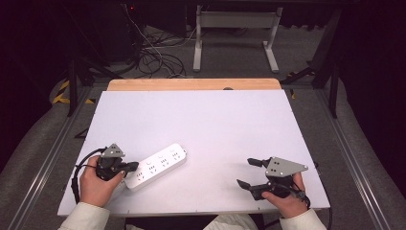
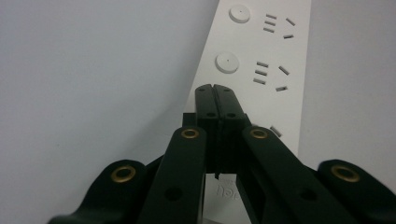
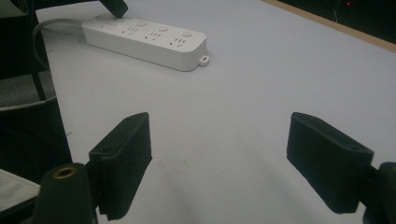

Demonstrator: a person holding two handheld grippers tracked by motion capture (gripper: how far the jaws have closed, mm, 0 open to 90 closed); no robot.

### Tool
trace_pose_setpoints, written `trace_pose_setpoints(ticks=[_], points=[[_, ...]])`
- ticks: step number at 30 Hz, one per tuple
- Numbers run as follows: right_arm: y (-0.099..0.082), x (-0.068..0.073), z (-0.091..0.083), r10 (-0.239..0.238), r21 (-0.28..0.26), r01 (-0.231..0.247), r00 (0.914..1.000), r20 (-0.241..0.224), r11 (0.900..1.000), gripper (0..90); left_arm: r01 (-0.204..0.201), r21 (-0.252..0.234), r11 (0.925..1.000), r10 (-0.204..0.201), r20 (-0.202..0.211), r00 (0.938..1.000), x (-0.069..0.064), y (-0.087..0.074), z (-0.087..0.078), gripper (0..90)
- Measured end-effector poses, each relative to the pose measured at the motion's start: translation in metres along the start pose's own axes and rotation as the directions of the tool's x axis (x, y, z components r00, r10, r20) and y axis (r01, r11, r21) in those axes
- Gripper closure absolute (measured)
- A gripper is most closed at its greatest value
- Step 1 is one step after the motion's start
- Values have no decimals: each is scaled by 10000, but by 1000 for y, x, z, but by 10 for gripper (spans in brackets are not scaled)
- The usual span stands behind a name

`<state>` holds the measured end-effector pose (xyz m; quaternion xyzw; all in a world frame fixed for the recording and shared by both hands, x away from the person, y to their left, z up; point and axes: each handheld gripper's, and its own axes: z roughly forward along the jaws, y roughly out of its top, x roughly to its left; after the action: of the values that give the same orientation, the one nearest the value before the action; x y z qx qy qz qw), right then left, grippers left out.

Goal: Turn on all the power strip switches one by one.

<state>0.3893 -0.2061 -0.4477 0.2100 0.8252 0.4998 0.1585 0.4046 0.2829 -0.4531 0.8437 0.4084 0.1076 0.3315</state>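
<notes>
Both tongs are at work: the left tongs (image 1: 130, 166), pressed shut with nothing between, rest their tips on the power strip (image 1: 158, 166), apparently pressing a switch; the right tongs (image 1: 249, 172) wait wide open, well apart on the desk (image 1: 201, 120).

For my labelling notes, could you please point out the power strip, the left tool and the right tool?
power strip (image 1: 160, 165): high view, middle of its top face.
left tool (image 2: 215, 88): left gripper view, tips of its shut jaws.
right tool (image 3: 219, 158): right gripper view, gap between its open jaws.
</notes>
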Motion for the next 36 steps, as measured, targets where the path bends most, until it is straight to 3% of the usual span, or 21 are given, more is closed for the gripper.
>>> trace_pose_setpoints(ticks=[36], points=[[1, 2, -2, -100, -38, 100, 9999, -33, 9999, 224, -29, 156, 9999, 34, -299, 9995, -4, 0, 4, 900]])
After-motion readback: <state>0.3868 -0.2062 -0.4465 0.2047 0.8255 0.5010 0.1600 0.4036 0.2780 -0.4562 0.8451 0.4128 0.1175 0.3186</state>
